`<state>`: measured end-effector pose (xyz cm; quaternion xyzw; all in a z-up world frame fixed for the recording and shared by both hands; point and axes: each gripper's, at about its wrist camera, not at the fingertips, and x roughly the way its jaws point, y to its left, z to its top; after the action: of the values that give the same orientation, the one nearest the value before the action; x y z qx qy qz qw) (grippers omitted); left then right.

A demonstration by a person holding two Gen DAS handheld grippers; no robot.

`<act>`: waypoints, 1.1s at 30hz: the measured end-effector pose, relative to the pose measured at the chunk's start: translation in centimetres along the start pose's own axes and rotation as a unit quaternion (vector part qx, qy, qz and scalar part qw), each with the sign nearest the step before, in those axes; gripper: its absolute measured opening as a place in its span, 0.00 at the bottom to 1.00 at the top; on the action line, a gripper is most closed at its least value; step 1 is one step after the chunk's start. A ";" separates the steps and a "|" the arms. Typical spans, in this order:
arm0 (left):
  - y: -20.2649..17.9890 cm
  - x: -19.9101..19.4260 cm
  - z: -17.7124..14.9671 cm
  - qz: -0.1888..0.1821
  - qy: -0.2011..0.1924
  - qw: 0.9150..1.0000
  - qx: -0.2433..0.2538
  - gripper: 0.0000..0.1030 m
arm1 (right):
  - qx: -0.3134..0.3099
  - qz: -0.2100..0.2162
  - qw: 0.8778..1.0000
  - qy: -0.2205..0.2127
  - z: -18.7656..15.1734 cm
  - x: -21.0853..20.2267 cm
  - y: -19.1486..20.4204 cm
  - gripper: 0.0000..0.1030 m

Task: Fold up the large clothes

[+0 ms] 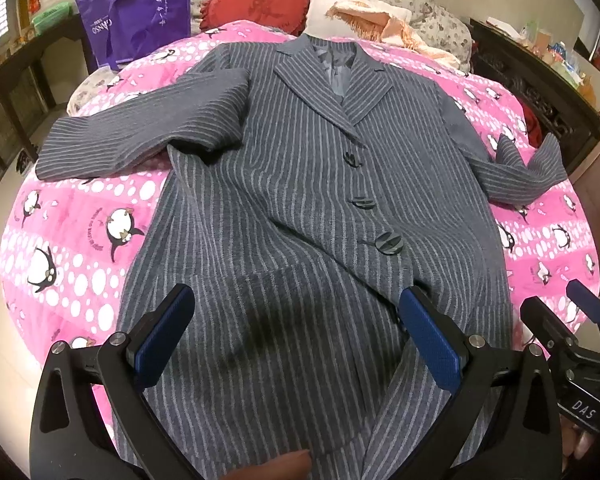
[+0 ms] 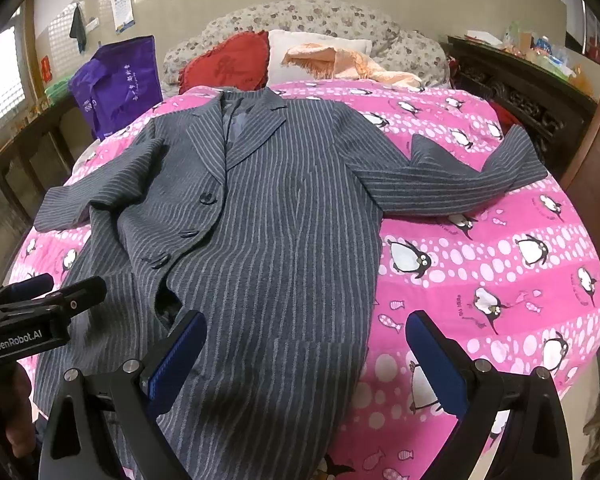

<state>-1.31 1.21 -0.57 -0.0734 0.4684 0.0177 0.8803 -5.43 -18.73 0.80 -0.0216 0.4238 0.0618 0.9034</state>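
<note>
A long grey pinstriped coat [image 1: 284, 184] lies flat, front up, on the bed, collar at the far end, both sleeves spread sideways. It also shows in the right wrist view [image 2: 268, 216]. My left gripper [image 1: 296, 336] is open and empty, hovering over the coat's lower front near the hem. My right gripper [image 2: 306, 356] is open and empty above the coat's lower right edge, one finger over the fabric, the other over the bedspread. The right gripper's fingertips [image 1: 588, 300] show at the left view's right edge; the left gripper [image 2: 52, 292] shows at the right view's left edge.
A pink penguin-print bedspread [image 2: 500, 272] covers the bed. A red heart cushion [image 1: 260, 4], white pillow [image 2: 320, 46] and peach cloth [image 2: 352, 62] lie at the head. A purple bag [image 1: 140, 8] stands far left. Dark wooden furniture [image 1: 540, 92] flanks the right side.
</note>
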 end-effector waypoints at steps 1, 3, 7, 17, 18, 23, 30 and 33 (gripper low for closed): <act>0.0 -0.2 0.0 -0.001 -0.002 1.000 -0.001 1.00 | -0.001 0.000 1.000 -0.001 0.0 -0.2 0.1 0.96; -0.1 -0.6 -0.2 -0.003 -0.005 1.000 -0.001 1.00 | 0.000 0.000 1.000 -0.005 -0.1 -0.6 0.1 0.96; -0.1 -1.2 -0.4 -0.005 -0.010 1.000 0.000 1.00 | 0.003 0.000 1.000 -0.009 -0.2 -1.2 0.1 0.96; 1.8 0.2 1.9 0.033 -0.020 0.999 -0.015 1.00 | 0.000 0.004 1.000 -0.025 2.7 0.9 0.0 0.96; 2.1 0.7 2.2 0.040 -0.021 0.999 -0.017 1.00 | 0.003 0.008 1.000 -0.028 3.2 1.4 -0.1 0.96; 3.2 3.6 4.3 0.046 -0.026 0.999 -0.013 1.00 | 0.009 0.017 0.999 -0.039 5.4 5.0 0.5 0.96; 3.5 9.9 5.2 0.039 -0.032 0.999 0.012 1.00 | 0.025 0.026 0.999 -0.008 6.0 11.9 1.1 0.96; 4.2 11.9 4.2 0.028 -0.026 0.999 0.003 1.00 | 0.010 0.007 1.000 0.018 5.0 14.9 1.2 0.96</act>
<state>8.41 5.56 -8.55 -0.0573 0.4470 0.0431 0.8917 7.64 -15.65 -7.42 -0.0104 0.4408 0.0630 0.8953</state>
